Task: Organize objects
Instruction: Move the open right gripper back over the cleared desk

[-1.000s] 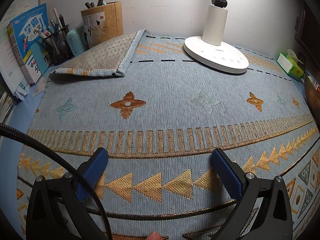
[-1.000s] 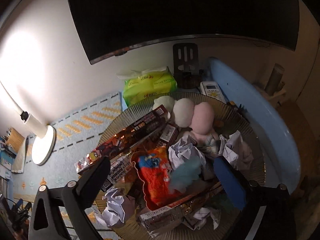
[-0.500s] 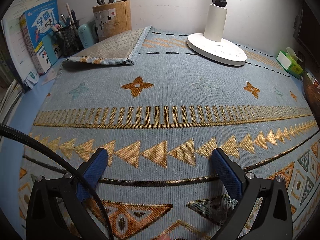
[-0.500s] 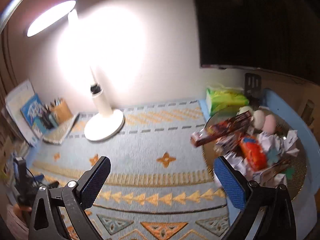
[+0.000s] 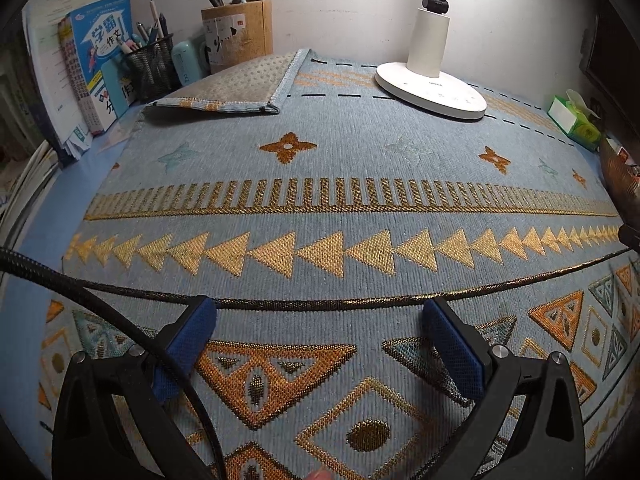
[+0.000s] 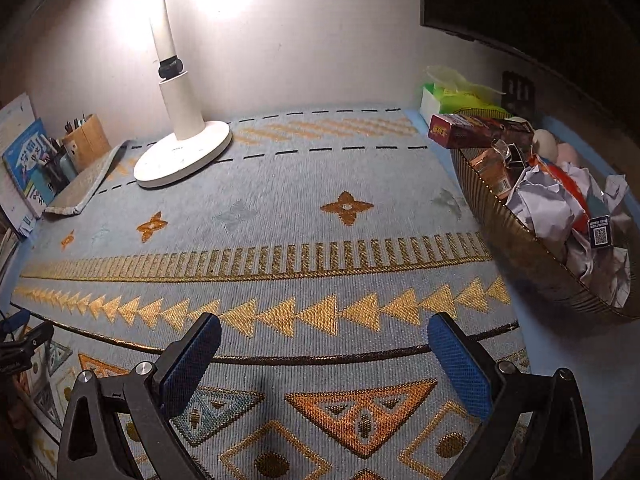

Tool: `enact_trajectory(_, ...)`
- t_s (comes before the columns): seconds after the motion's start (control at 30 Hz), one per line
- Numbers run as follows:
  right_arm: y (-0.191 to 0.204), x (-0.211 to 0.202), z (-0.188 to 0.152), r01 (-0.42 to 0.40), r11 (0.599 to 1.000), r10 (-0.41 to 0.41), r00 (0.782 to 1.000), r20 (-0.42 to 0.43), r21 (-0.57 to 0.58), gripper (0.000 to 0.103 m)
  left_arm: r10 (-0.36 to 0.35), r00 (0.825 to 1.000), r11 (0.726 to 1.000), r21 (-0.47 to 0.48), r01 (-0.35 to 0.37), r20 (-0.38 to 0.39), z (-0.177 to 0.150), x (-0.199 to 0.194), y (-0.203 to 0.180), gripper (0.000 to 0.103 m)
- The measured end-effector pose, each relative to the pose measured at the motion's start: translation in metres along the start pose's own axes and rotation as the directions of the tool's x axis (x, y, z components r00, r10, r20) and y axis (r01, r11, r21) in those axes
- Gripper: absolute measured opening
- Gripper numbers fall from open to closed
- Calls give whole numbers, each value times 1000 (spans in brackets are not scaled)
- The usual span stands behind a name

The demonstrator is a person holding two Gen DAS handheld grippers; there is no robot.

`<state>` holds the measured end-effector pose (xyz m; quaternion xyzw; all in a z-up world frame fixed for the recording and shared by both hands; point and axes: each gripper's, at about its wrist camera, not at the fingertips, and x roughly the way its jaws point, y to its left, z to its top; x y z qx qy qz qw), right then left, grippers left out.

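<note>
A brown ribbed basket (image 6: 516, 236) at the right edge of the desk holds a red-brown box (image 6: 472, 130), crumpled paper (image 6: 548, 200), an orange packet and pale round things. Its edge shows in the left wrist view (image 5: 618, 172). My right gripper (image 6: 320, 340) is open and empty, low over the patterned blue mat (image 6: 304, 208), to the left of the basket. My left gripper (image 5: 320, 324) is open and empty over the mat's front part (image 5: 320, 176).
A white lamp base (image 5: 430, 86) stands at the back of the mat. The mat's back left corner is folded over (image 5: 236, 86). A cork pen holder (image 5: 236, 34), mesh pen cup (image 5: 150, 64) and books (image 5: 100, 60) stand back left. A green tissue pack (image 6: 456, 94) sits behind the basket.
My right gripper swung away from above the basket to the left and down over the mat. My left gripper pulled back toward the mat's front edge. Both stayed open.
</note>
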<state>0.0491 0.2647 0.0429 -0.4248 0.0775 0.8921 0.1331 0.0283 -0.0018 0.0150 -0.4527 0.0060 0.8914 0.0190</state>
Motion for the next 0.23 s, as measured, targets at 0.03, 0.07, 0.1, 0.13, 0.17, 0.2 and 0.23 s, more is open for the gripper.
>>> enact_trajectory(0.03,0,4,-1,0,1000,0,1000,-7,1,103,0,1000,1000,0,0,0,0,0,0,103)
enact_trajectory(0.07,0,7,-2,0,1000,0,1000,-14,3,103,0,1000,1000,0,0,0,0,0,0,103)
enact_trajectory(0.1,-2,9,-4,-1,1000,1,1000,-23,7,103,0,1000,1000,0,0,0,0,0,0,103)
enact_trajectory(0.13,-3,13,-6,-5,1000,5,999,-36,12,103,0,1000,1000,0,0,0,0,0,0,103)
enact_trajectory(0.17,-4,17,-8,-10,1000,11,999,-49,19,103,0,1000,1000,0,0,0,0,0,0,103)
enact_trajectory(0.2,-5,19,-10,-5,1000,6,999,-48,19,103,0,1000,1000,0,0,0,0,0,0,103)
enact_trajectory(0.23,-4,18,-11,9,1000,-9,999,-41,3,103,0,1000,1000,0,0,0,0,0,1,103)
